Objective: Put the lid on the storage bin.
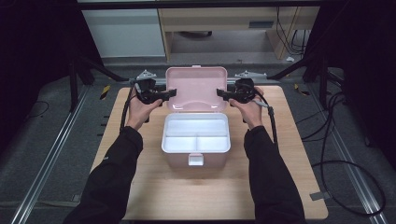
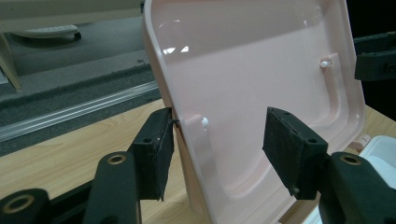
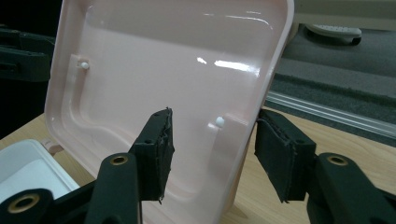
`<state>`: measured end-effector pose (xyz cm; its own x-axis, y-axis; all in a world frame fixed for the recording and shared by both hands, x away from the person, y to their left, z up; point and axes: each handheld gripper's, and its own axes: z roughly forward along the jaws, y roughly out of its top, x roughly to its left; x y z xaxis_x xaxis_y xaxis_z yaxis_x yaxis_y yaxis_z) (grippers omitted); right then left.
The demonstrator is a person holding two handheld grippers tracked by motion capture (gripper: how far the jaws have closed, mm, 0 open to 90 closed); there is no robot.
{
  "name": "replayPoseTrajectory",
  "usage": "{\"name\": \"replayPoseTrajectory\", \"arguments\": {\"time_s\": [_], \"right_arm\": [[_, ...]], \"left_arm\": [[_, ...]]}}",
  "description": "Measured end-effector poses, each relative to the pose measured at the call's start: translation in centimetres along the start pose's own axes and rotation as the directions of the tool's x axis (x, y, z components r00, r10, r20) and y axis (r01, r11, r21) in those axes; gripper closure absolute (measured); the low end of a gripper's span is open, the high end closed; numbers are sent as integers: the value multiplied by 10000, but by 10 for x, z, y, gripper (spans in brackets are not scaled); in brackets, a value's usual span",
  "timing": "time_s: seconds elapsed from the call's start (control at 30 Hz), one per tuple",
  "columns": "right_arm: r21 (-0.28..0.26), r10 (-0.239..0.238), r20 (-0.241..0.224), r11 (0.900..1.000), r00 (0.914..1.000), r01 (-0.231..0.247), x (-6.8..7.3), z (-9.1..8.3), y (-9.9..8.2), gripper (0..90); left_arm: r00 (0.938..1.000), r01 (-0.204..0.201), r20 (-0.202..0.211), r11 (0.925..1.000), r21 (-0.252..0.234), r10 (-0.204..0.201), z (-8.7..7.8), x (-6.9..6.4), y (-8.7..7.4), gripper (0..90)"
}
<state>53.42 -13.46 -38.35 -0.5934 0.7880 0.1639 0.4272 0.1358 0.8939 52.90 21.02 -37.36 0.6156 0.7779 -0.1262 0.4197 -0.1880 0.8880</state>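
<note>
Pink box (image 1: pixel 196 151) sat mid-table (image 1: pixel 154 196), lid (image 1: pixel 196 88) raised upright behind it. My left tongs (image 1: pixel 171 93) gaped astride lid's left edge; right tongs (image 1: pixel 222 94) gaped astride its right edge.

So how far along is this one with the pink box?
The pink box stands open, lid upright, with the white tray inside looking empty. Both grippers, left and right, are open and straddle the lid's side edges. Whether they are opening or closing it can't be told.
</note>
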Motion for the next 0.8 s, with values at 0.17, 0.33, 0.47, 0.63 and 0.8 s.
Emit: {"name": "replayPoseTrajectory", "arguments": {"time_s": [0.17, 0.33, 0.47, 0.63, 0.8], "right_arm": [[-48, -168, 18, 9998, 9999, 168, 3, -4, 2, 473], [-36, -432, 47, 9991, 9991, 432, 7, -11, 5, 472], [25, -653, 44, 9979, 9979, 653, 12, -19, 8, 472], [160, -1044, 116, 9944, 9945, 1042, 21, -30, 10, 471], [401, -1407, 170, 9893, 9899, 1400, 31, -43, 12, 479]], "left_arm": [[9999, -159, 0, 9999, -35, 159, -4, -2, 1, 429], [9988, -481, -48, 9988, 11, 481, -12, -9, 4, 427], [9972, -748, -91, 9972, 68, 749, -20, -15, 6, 426], [9930, -1176, -106, 9929, 198, 1179, -31, -23, 8, 426], [9879, -1543, -112, 9875, 333, 1547, -43, -32, 8, 441]]}}
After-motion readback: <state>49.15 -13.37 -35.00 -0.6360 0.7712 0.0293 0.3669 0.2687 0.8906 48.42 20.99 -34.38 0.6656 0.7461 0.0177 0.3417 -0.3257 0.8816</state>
